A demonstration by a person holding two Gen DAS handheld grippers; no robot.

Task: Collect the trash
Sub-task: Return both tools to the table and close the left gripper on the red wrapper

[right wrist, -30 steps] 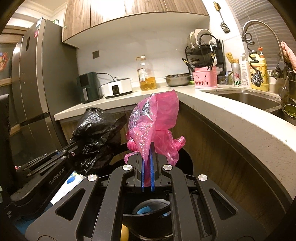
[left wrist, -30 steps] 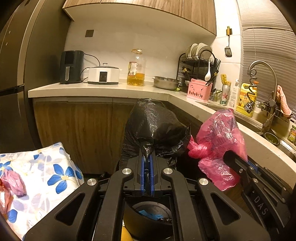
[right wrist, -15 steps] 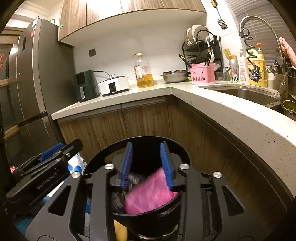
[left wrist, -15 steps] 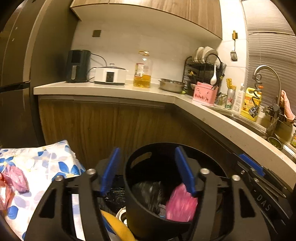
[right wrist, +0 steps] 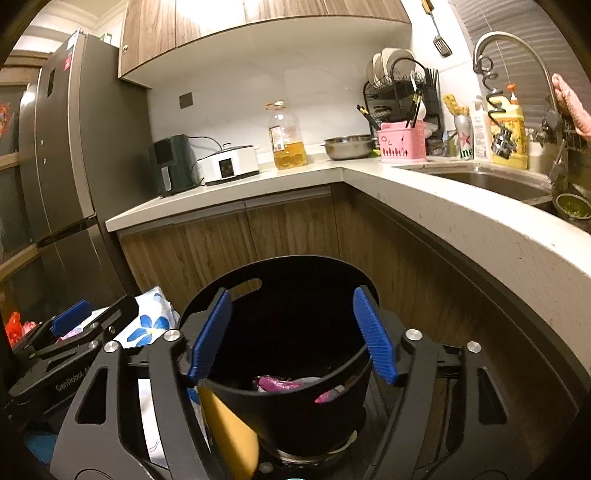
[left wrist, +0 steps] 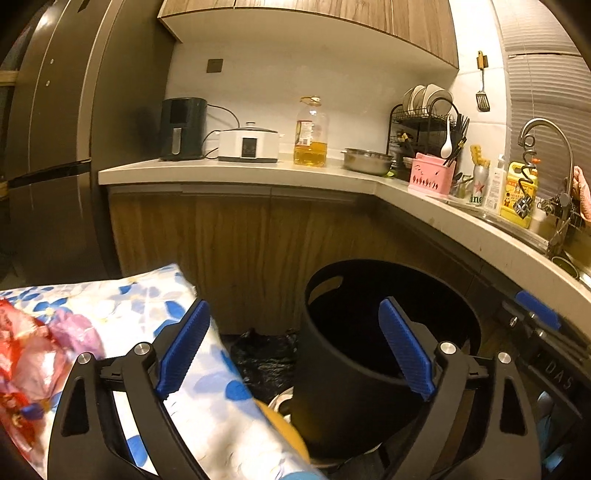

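The black bin [right wrist: 295, 354] stands on the floor below the curved tabletop [right wrist: 461, 221], pink trash [right wrist: 280, 384] lying inside. The right tool [right wrist: 293, 336] hovers over its rim, jaws just opened wide and empty. The left tool [left wrist: 293, 350] is spread too, having just opened, nothing between its pads, beside a floral bag [left wrist: 129, 306].

The room is a kitchen in warm, yellowish light. A pale tabletop [left wrist: 236, 173] runs along a white wall [left wrist: 277, 85] and bends at the corner toward a sink [right wrist: 491, 181] with a curved tap [right wrist: 506, 40]. Wooden cabinets [left wrist: 229, 251] stand under it, and more wooden cabinets [right wrist: 236, 22] hang above. A tall dark fridge [right wrist: 62, 155] stands at the left. Window blinds [left wrist: 543, 92] hang behind the tap.
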